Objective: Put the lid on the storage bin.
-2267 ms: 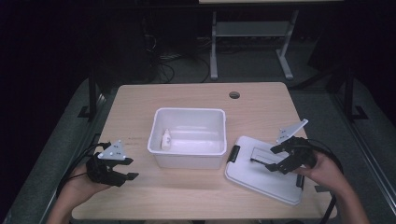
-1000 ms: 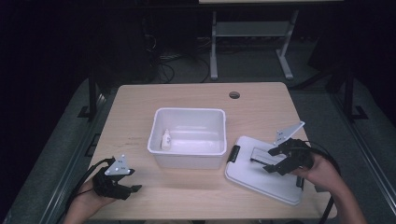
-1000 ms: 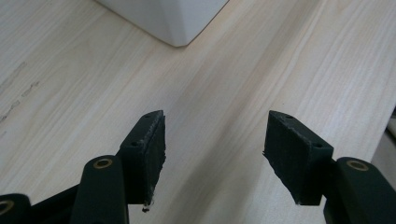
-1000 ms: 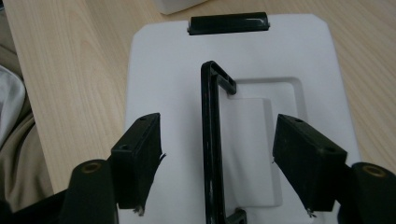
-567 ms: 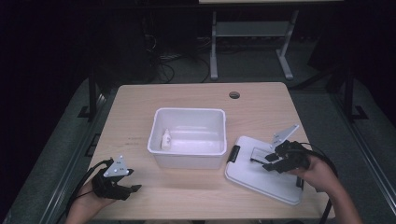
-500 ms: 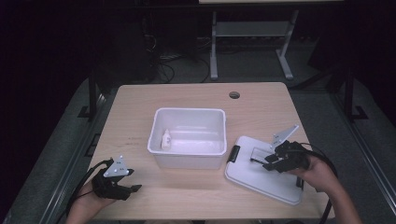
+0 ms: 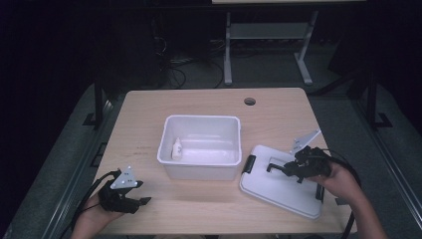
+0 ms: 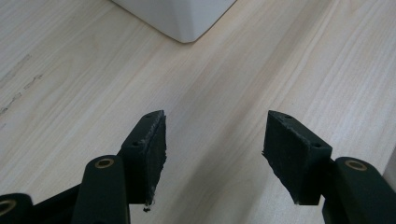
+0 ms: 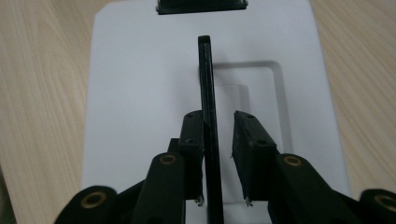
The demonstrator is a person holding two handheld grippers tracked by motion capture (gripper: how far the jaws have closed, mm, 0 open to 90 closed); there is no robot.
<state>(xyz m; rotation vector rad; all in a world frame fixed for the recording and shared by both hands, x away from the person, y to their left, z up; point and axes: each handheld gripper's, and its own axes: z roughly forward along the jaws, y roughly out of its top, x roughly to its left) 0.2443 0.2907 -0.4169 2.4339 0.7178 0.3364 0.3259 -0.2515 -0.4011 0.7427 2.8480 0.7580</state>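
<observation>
A white bin stands mid-table with a small white bottle inside. Its white lid lies flat to the right, with a black handle raised on top. My right gripper reaches over the lid. In the right gripper view the handle stands upright between the jaws of the right gripper, which have just been closing. One pad touches it and a narrow gap remains at the other. My left gripper rests near the front left edge, and in its own view the left gripper is open over bare wood.
The lid has a black latch at its far end. The bin's corner lies just ahead of the left gripper. The wooden table has a cable hole at the back. A metal stand is on the floor behind.
My right gripper has shifted slightly left and down over the lid's handle and its jaws have narrowed around it. My left gripper drew back toward the front edge, then stayed still.
</observation>
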